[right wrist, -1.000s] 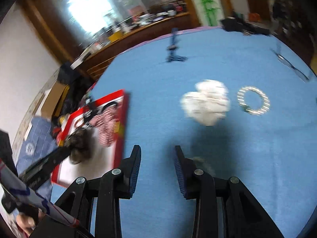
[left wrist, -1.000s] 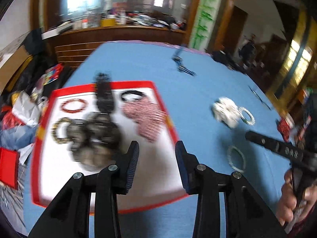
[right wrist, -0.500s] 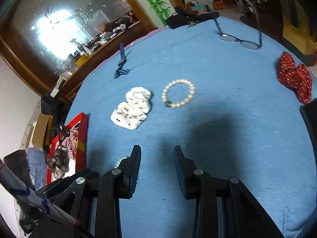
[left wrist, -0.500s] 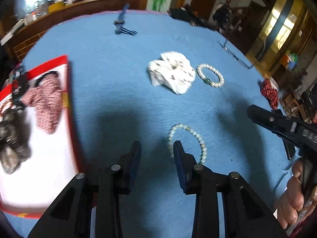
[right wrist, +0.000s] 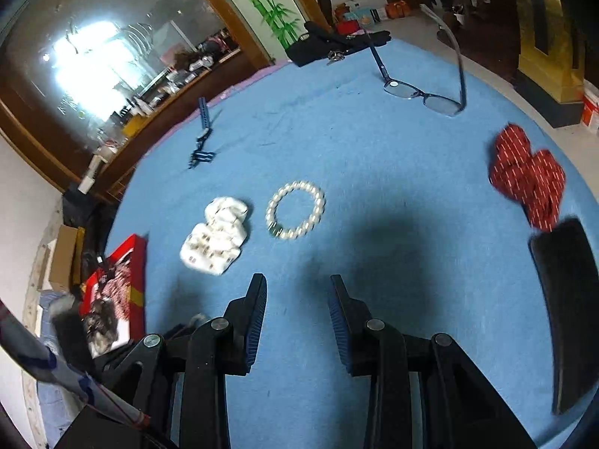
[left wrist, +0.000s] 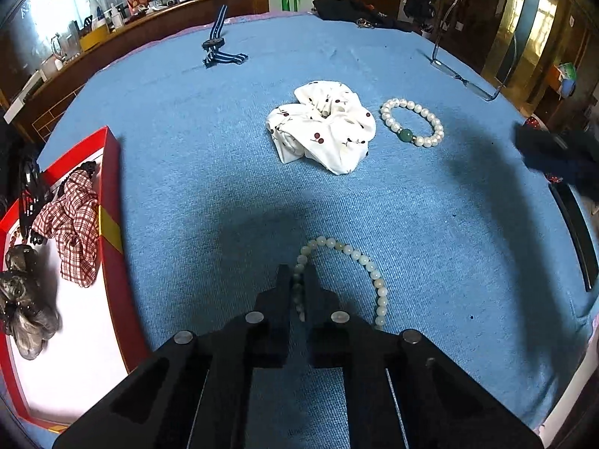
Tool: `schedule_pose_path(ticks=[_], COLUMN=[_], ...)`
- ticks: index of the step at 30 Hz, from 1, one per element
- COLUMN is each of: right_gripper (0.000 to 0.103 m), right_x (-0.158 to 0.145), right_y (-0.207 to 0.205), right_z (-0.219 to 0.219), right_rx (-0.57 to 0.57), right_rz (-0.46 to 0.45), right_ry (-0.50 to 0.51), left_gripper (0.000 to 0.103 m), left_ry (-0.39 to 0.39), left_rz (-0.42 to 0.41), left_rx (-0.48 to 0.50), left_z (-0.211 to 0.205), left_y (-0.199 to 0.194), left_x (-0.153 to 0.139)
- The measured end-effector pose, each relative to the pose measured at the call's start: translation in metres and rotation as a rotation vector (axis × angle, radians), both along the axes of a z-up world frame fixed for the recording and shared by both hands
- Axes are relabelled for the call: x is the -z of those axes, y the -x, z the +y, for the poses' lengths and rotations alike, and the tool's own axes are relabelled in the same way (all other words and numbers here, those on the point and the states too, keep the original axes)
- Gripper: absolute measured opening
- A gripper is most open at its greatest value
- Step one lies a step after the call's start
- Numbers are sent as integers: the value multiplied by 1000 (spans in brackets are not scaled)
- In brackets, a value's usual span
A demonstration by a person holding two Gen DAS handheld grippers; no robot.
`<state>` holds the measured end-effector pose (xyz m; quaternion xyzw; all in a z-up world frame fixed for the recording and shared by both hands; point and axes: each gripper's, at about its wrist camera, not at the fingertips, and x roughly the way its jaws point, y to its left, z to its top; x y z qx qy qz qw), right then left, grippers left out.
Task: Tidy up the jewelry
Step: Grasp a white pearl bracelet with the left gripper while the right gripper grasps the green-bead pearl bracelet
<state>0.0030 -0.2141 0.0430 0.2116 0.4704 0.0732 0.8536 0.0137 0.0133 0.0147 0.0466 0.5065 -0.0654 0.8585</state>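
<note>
Pale bead bracelet lies on blue bench, near side pinched between closed fingers of left gripper. Right gripper hovers part-open, empty. Pickup step; next likely lift, carry to red tray at left.

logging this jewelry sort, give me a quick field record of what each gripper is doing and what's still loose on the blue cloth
left gripper: shut on pale bead bracelet, which lies on the blue cloth
right gripper: open, nothing between its fingers
red tray: holds plaid scrunchie and other hair pieces
loose on cloth: cherry-print scrunchie, pearl bracelet with green bead, red fabric piece, glasses, striped strap
</note>
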Motion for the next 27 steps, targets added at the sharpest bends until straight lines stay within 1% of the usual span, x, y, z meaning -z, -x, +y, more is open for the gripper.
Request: schedule_pose_path(ticks=[2, 4, 6, 10, 13, 15, 16, 17, 18, 21, 24, 27], right_gripper=[36, 36, 36, 35, 31, 21, 19, 13, 10, 9, 9, 9], right_x=[5, 13, 22, 36, 40, 46, 45, 46, 46, 46, 37, 27], right_y=[-20, -40, -60, -83, -90, -91, -90, -89, -87, -82, -75, -70], right_z=[2, 4, 6, 12, 21, 25, 25, 25, 24, 22, 17, 16], right_rx=[0, 12, 22, 23, -3, -20, -18, -19, -22, -40, -42, -53], right_rz=[20, 43, 60, 76, 69, 77, 61, 60, 48, 26, -29, -81], right_ry=[23, 57, 66, 87, 121, 144, 162, 177, 186, 190, 161, 119], left_gripper=[5, 5, 5, 5, 5, 5, 5, 5, 5, 5, 5, 5], left_ry=[-6, 0, 10, 7, 5, 4, 5, 3, 1, 19, 58, 68], left_rz=[-18, -21, -20, -27, -27, -24, -22, -21, -22, -24, -15, -8], left_rx=[2, 2, 2, 6, 3, 2, 0, 0, -2, -18, -35, -45], left_z=[0, 2, 3, 2, 2, 1, 1, 1, 1, 2, 8, 9], left_y=[3, 4, 3, 5, 6, 6, 5, 5, 4, 2, -1, -2], left_x=[1, 0, 0, 0, 0, -1, -1, -1, -1, -1, -1, -1])
